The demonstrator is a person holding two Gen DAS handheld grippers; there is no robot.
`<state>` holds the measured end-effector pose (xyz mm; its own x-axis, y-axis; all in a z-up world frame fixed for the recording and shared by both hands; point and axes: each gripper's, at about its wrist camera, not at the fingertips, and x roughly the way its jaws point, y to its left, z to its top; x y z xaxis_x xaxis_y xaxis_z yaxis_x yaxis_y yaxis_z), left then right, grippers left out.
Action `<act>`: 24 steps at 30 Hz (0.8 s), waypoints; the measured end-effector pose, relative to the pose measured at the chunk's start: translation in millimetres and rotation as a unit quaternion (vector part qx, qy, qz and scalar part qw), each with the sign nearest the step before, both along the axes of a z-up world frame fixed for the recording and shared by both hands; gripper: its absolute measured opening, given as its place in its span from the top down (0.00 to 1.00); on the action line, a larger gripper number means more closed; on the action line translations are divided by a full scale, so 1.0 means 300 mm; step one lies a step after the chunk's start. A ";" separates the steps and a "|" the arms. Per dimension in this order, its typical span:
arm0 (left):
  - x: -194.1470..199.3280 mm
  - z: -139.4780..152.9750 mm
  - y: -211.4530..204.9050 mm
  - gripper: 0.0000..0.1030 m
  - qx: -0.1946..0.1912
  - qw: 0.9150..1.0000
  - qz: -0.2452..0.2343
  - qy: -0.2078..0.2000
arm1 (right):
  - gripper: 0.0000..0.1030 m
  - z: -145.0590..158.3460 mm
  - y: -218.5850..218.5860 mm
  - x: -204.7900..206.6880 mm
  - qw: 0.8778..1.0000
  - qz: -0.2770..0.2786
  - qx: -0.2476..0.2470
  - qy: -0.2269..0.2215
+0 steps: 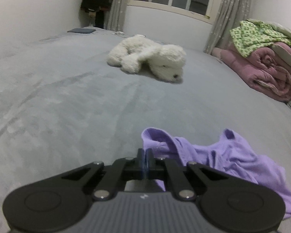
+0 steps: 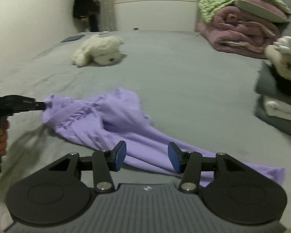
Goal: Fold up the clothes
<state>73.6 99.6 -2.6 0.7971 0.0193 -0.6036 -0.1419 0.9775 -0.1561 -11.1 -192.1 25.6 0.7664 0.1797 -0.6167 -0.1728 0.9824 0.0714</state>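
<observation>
Left fingers (image 1: 145, 156) pinch the purple garment's (image 2: 110, 120) edge (right fingers (image 2: 173, 158) spread above it).

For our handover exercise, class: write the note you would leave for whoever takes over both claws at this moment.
Left claw: shut on an edge of the purple garment.
Right claw: open, holding nothing, poised over the garment's near part.
Garment: crumpled on the grey bed, not yet spread flat.
Folded stack sits at the right edge; white plush toy lies further back.
Done: one edge gripped. Left: probably grip a second edge, spread, fold, then stack.
</observation>
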 end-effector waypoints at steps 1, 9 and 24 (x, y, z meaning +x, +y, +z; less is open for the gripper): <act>0.011 0.004 0.009 0.99 0.002 1.000 0.003 -0.001 | 0.50 0.003 0.018 0.008 1.000 0.008 0.006 0.000; 0.113 0.021 0.071 0.99 0.015 1.000 0.018 -0.005 | 0.50 -0.037 0.130 0.068 0.997 0.069 0.026 0.016; -0.014 -0.005 0.099 0.64 -0.052 0.996 -0.007 0.072 | 0.50 -0.075 0.144 0.122 0.986 0.084 0.135 0.049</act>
<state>69.4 129.4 -3.9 0.7021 -0.0606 -0.7095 -0.1557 0.9592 -0.2360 25.6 -148.8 3.2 0.6515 0.4667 -0.5981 -0.3110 0.8834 0.3505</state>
